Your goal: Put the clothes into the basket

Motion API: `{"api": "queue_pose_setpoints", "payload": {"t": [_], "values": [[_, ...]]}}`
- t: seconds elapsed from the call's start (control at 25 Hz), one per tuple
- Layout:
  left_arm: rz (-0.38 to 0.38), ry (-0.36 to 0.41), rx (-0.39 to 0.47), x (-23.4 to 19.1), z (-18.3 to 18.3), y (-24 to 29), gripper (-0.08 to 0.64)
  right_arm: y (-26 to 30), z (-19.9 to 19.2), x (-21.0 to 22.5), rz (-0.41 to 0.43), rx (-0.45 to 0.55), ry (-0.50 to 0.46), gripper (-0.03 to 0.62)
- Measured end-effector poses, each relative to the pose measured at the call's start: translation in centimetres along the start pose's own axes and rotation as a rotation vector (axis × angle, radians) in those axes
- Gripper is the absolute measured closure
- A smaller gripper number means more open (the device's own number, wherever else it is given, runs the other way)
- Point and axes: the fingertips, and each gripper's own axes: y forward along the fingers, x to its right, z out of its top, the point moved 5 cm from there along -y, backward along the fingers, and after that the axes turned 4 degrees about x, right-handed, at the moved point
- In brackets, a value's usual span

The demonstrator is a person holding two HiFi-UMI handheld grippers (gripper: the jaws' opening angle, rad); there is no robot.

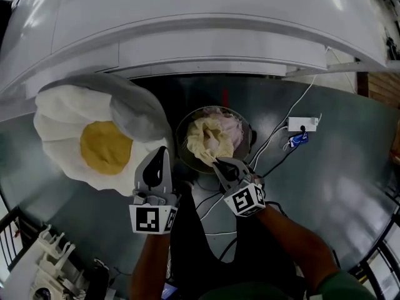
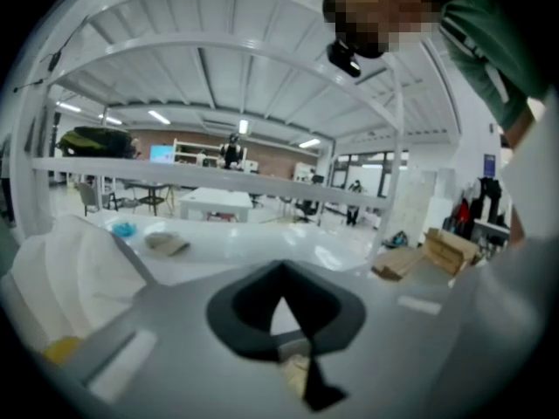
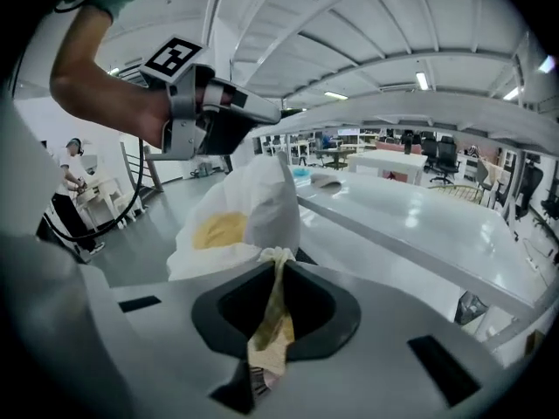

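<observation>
A round dark basket [image 1: 182,136] stands on the floor in the head view, with a heap of cream and pink clothes [image 1: 212,136] inside. My right gripper [image 1: 220,165] is at the basket's near rim, shut on a strip of cream cloth [image 3: 272,317] that hangs down through its jaws. My left gripper [image 1: 162,155] is beside the basket's left rim with its jaws together. In the left gripper view a small cream scrap [image 2: 295,372] shows in the slit of the left gripper [image 2: 281,299]; whether it is held I cannot tell. The right gripper view shows the left gripper [image 3: 262,112] raised at the left.
A large egg-shaped cushion [image 1: 94,136], white with a yellow middle, lies left of the basket and touches it. A big white curved structure [image 1: 200,30] spans the top. A power strip [image 1: 303,124] and cables lie to the right, a white rack [image 1: 44,267] at the bottom left.
</observation>
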Motion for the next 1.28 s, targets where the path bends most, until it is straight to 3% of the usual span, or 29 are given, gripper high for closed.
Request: {"api": "queue_pose_setpoints", "payload": {"t": [0.28, 0.36, 0.48, 0.64, 0.8, 0.96, 1.28], "values": [[0.04, 0.011, 0.0, 0.5, 0.5, -0.6, 0.56, 0.6, -1.4, 0.7, 0.096, -0.071, 0.026, 0.561], [0.032, 0.026, 0.005, 0.7, 1.4, -1.3, 0.56, 0.2, -0.7, 0.4, 0.101, -0.073, 0.033, 0.558], [0.029, 0.034, 0.021, 1.0, 3.4, -2.7, 0.56, -1.0, 0.6, 0.2, 0.1, -0.078, 0.06, 0.49], [0.035, 0.05, 0.052, 1.0, 6.8, -5.1, 0.56, -3.8, 3.4, -0.2, 0.088, -0.062, 0.071, 0.476], [0.043, 0.069, 0.083, 1.2, 10.6, -7.8, 0.56, -7.7, 9.0, -0.5, 0.055, 0.034, 0.09, 0.486], [0.06, 0.084, 0.125, 1.7, 14.7, -11.3, 0.56, -12.4, 16.9, -1.4, 0.061, 0.162, 0.14, 0.577], [0.112, 0.125, 0.183, 2.0, 20.8, -18.7, 0.56, -20.3, 32.2, -4.3, 0.142, 0.392, 0.058, 0.588]]}}
